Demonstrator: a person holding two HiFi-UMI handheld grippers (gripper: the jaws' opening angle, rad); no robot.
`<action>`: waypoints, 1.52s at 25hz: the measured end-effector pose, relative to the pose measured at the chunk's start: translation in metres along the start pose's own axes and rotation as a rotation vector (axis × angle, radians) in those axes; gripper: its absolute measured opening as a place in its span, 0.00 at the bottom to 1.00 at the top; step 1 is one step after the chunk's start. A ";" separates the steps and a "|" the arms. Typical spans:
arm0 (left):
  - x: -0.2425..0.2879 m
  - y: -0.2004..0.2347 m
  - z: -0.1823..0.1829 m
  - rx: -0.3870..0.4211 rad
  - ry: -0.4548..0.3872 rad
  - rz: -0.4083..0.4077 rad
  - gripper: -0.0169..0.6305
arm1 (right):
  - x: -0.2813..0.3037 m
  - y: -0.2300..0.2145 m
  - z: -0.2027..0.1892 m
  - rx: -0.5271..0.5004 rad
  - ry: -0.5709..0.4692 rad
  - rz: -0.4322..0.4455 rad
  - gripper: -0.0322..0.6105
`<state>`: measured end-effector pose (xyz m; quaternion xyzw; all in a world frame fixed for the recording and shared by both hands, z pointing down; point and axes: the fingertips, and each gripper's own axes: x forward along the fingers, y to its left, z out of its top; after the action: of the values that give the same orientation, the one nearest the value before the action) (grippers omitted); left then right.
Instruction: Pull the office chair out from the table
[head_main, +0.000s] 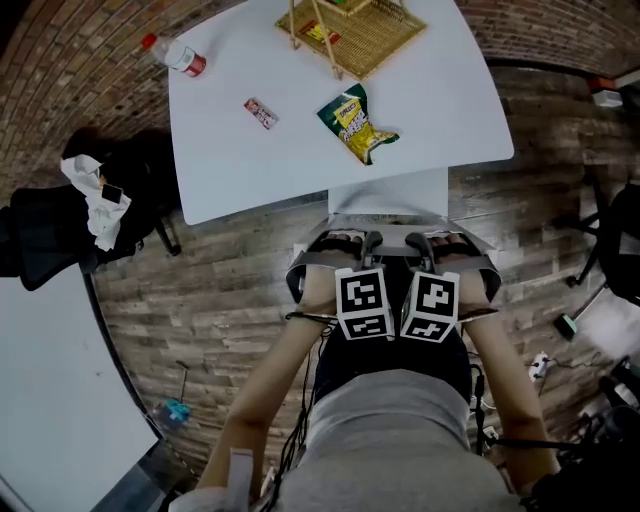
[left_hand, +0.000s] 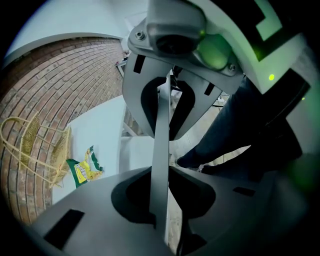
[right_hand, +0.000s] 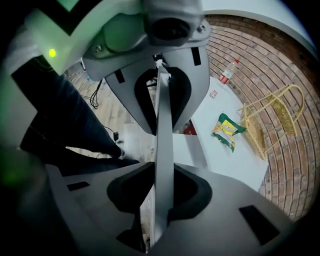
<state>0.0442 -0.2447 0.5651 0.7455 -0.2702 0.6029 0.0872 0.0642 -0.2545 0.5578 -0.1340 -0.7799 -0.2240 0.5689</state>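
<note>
The office chair has a white seat (head_main: 388, 192) that shows just out from under the white table (head_main: 250, 170). The thin grey top edge of its backrest (head_main: 305, 262) lies close in front of me. My left gripper (head_main: 372, 243) and right gripper (head_main: 420, 243) sit side by side on that edge, pointing steeply down. In the left gripper view the left gripper (left_hand: 162, 155) is shut on the grey backrest edge (left_hand: 161, 125). In the right gripper view the right gripper (right_hand: 164, 155) clamps the same edge (right_hand: 164, 115). A dark trouser leg and shoe (left_hand: 200, 157) stand behind the chair.
On the table lie a green snack bag (head_main: 355, 122), a wicker basket (head_main: 350, 30), a bottle (head_main: 175, 55) and a small packet (head_main: 261, 112). A black chair draped with clothes (head_main: 60, 220) stands left, another white table (head_main: 50, 400) lower left, cables and a dark chair (head_main: 625, 240) right.
</note>
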 end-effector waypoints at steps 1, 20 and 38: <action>-0.002 -0.007 -0.001 0.002 -0.001 -0.003 0.16 | -0.001 0.007 0.001 0.003 0.001 0.001 0.19; -0.035 -0.133 -0.028 0.075 -0.012 -0.050 0.16 | -0.016 0.137 0.027 0.081 0.053 -0.004 0.19; -0.051 -0.190 -0.038 0.064 0.012 -0.055 0.16 | -0.028 0.194 0.041 0.091 0.024 0.024 0.18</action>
<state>0.1017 -0.0532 0.5637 0.7513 -0.2298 0.6132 0.0818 0.1291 -0.0648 0.5595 -0.1146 -0.7806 -0.1832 0.5864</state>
